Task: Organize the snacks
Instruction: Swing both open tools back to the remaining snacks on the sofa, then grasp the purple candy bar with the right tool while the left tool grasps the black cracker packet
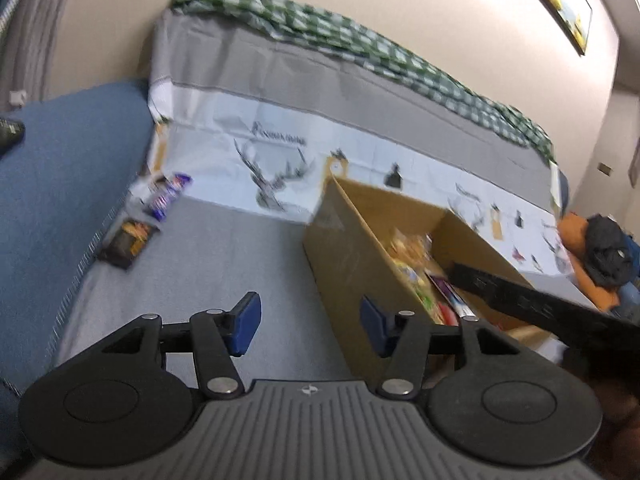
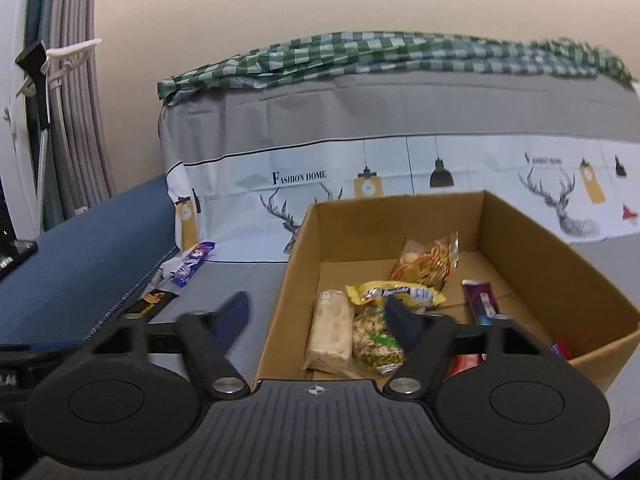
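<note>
Left gripper (image 1: 310,322): jaws parted, blue pads facing each other with nothing between them, pointing slightly downward. Right gripper (image 2: 320,320): jaws likewise parted and empty; it also shows at the right of the left wrist view.

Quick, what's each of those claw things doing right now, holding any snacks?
Left gripper: open, holding nothing.
Right gripper: open, holding nothing, at the cardboard box's near left corner.
</note>
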A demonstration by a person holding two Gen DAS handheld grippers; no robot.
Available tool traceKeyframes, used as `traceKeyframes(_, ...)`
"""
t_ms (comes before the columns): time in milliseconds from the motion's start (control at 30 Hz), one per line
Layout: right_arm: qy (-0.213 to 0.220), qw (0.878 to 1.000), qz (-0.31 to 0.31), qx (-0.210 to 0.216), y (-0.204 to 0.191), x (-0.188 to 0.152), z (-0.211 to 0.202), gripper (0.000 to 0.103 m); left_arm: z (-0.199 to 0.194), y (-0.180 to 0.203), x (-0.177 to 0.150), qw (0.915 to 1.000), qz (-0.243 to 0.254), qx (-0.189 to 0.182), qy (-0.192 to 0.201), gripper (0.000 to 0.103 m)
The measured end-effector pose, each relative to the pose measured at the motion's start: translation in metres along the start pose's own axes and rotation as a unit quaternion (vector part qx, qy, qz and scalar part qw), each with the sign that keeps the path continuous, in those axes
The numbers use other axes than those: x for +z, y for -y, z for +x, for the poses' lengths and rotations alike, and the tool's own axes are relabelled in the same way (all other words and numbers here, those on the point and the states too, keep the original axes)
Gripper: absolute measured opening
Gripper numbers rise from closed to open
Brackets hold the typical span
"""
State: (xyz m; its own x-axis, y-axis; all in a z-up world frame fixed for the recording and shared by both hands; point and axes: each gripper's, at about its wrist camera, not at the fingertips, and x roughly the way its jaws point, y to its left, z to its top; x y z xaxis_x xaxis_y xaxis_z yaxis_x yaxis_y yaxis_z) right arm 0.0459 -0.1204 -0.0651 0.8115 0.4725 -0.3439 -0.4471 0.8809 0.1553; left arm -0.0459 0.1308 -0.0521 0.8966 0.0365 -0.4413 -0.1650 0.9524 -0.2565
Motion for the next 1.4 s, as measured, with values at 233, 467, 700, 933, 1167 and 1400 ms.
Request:
traceKeyframes(233, 0.003, 1.0, 0.016, 0.004, 0.006, 0.026, -0.014, 0.054, 0.069, -0.027, 0.059, 0.9908, -0.029, 0.131, 0.014, 0.061)
traceKeyframes(467, -0.023, 0.999, 0.018, 0.015, 0.009, 0.062, -0.014, 0.058, 0.149, -0.069, 0.042, 0.9577, 0.005, 0.288, 0.007, 0.068)
traceKeyframes(700, -0.077, 0.993, -0.011, 0.083, -0.015, 0.105, 0.035, 0.058, 0.177, -0.077, 0.03, 0.9507, 0.047, 0.306, -0.015, 0.079)
traceKeyframes(933, -0.155, 0.971, -0.051, 0.174, -0.089, 0.15, 0.151, 0.058, 0.198, -0.078, 0.025, 0.9352, 0.088, 0.341, -0.037, 0.079)
traceKeyframes(1167, -0.245, 0.946, -0.079, 0.198, -0.17, 0.141, 0.299, 0.059, 0.216, -0.085, 0.021, 0.9276, 0.114, 0.349, -0.067, 0.078)
traceKeyframes(1400, -0.313, 0.937, -0.066, 0.141, -0.193, 0.101, 0.417, 0.066, 0.218, -0.097, 0.021, 0.9374, 0.088, 0.328, -0.078, 0.071)
